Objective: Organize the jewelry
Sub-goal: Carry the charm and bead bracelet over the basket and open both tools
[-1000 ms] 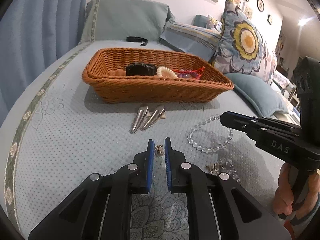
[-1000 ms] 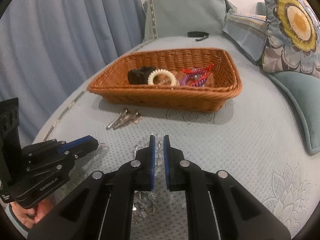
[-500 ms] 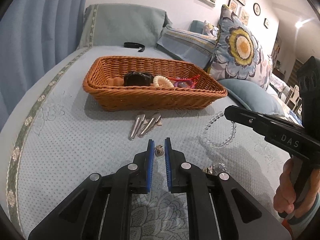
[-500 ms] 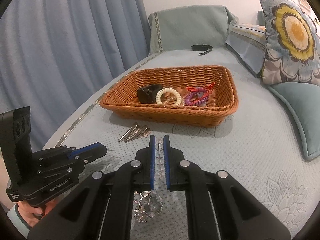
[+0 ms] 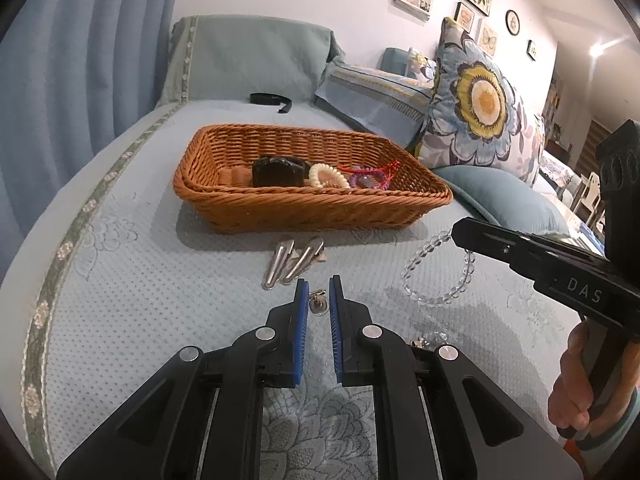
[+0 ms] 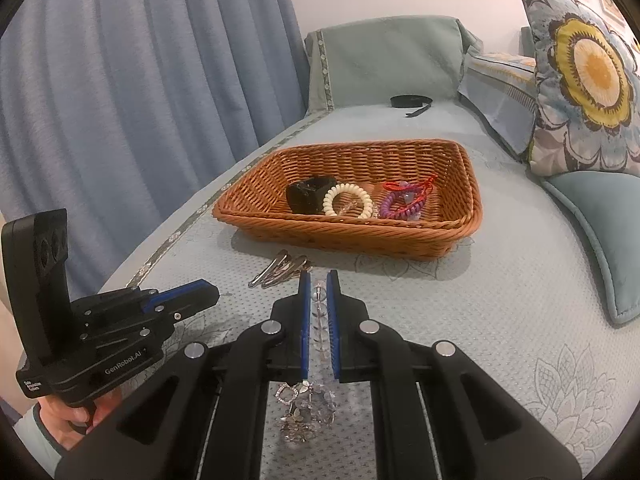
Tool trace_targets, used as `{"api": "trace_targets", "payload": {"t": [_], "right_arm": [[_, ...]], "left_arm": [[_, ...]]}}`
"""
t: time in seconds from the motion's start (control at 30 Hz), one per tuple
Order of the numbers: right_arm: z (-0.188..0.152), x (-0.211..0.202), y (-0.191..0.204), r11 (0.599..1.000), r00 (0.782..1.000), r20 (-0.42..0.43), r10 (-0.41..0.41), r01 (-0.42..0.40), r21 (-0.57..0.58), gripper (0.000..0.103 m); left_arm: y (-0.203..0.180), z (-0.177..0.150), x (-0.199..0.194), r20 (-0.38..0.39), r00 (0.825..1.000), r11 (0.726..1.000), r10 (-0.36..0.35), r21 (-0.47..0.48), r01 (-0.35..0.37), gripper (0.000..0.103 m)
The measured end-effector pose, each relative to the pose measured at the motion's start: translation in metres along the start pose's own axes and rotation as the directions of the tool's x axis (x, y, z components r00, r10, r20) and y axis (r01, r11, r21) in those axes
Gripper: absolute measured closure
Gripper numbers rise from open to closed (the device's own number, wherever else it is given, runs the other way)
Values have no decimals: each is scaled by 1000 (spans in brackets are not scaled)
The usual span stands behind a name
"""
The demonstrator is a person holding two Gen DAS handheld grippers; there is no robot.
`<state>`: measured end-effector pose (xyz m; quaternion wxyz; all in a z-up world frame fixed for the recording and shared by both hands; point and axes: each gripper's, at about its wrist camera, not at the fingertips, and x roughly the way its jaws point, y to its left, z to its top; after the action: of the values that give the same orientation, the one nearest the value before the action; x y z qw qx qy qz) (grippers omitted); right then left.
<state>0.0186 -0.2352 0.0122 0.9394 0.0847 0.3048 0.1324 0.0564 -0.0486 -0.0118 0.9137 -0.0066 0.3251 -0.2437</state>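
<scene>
A brown wicker basket (image 5: 312,208) (image 6: 348,236) on the bed holds a black piece, a cream coil tie and red and purple bands. My left gripper (image 5: 319,285) is shut on a small silver trinket (image 5: 319,305); it also shows at the left of the right wrist view (image 6: 212,292). My right gripper (image 6: 319,280) is shut on a clear bead bracelet (image 6: 319,300). In the left wrist view the bracelet (image 5: 436,280) hangs as a loop from the right gripper (image 5: 458,232), just above the bedspread. Both grippers are short of the basket's near wall.
Silver hair clips (image 5: 294,260) (image 6: 280,270) lie between the grippers and the basket. A small heap of sparkly jewellery (image 6: 304,404) rests under the right gripper. A black band (image 5: 270,99) lies at the far end. Floral pillow (image 5: 480,120) and teal cushion (image 5: 500,196) line the right side.
The bead bracelet, lying on the bedspread a second ago, now hangs lifted in the right gripper. Both views have tilted upward a little. The left gripper keeps its trinket.
</scene>
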Motion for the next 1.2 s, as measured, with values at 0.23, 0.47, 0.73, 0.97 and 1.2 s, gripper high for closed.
{"api": "trace_targets", "payload": {"t": [0.23,0.47,0.73,0.97,1.2], "right_arm": [[14,-17,5,1000,998,59,2,-2,-12,97],[49,-15,-4,1000,996,88,-6,5,11,97],[101,24,-13,1000,996,85,-11,11,-3,97],[117,82,-29,1000,1000,-4,-14,14,5,97],[106,112,-60,996,997,-66,-42,46,70,97]], "left_arm": [[-3,15,-11,40,999,1000,2,8,-2,94],[-3,51,-10,82,997,999,-4,39,0,94],[5,103,31,102,993,998,-55,44,51,94],[24,120,77,77,994,997,-78,-6,79,94],[25,115,104,46,996,997,-73,-1,73,94]]}}
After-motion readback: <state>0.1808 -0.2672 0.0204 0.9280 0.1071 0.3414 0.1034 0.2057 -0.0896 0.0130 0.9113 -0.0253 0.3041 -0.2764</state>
